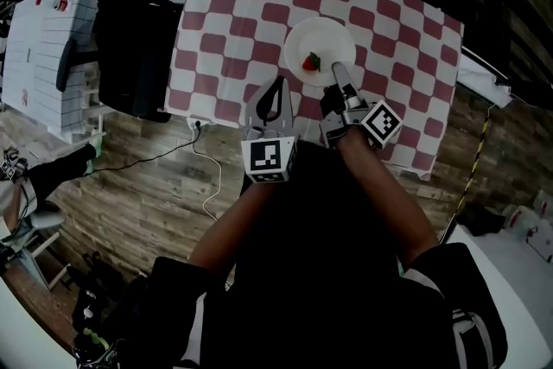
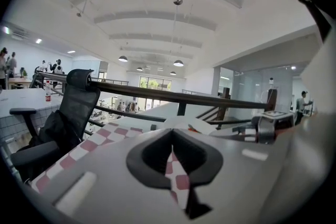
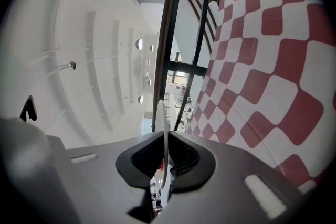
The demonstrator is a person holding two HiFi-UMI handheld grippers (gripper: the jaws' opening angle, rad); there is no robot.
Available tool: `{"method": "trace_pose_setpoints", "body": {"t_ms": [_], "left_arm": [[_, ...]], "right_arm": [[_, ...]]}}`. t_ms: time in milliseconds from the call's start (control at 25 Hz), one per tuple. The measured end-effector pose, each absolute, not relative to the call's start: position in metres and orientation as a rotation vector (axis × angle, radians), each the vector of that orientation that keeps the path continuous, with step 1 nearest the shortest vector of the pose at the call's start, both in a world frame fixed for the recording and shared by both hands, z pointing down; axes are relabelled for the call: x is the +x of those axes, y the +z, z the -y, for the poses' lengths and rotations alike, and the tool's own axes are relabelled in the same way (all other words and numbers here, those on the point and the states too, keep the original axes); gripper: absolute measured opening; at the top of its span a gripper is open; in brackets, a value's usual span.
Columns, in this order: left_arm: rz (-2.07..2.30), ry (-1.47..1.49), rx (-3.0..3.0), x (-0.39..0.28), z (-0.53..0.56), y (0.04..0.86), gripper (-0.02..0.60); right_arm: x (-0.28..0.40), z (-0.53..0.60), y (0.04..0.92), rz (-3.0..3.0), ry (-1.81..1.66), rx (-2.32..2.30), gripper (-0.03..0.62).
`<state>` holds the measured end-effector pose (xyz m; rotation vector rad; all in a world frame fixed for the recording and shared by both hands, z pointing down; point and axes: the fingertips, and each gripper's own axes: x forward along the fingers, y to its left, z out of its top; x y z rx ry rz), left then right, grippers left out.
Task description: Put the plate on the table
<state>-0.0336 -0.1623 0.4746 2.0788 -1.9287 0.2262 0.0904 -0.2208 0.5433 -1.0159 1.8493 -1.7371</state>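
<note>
Pinched at its rim by right gripper [image 1: 337, 69]: one white plate [image 1: 320, 43], one red fruit [image 1: 311, 61] aboard, over middle of checked table [image 1: 225, 30]. Left gripper [image 1: 278, 84] closed, empty, at table's near edge. One black chair [image 1: 121, 22] left of table.

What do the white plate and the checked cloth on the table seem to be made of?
Plate: glazed ceramic or hard plastic, I cannot tell which; plain white, smooth, with a thin stiff rim seen edge-on in the right gripper view. Cloth: probably thin fabric or vinyl, matte, red and white checks; its edges hang loosely.
</note>
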Motion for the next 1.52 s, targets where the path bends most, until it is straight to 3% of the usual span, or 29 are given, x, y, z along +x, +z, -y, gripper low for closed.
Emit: {"method": "trace_pose_setpoints", "body": {"t_ms": [1520], "left_arm": [[1.673, 0.395, 2.199, -0.109, 0.175, 0.507, 0.011]], "right_arm": [[0.039, 0.213, 0.71, -1.687, -1.842, -1.22, 0.018]]}}
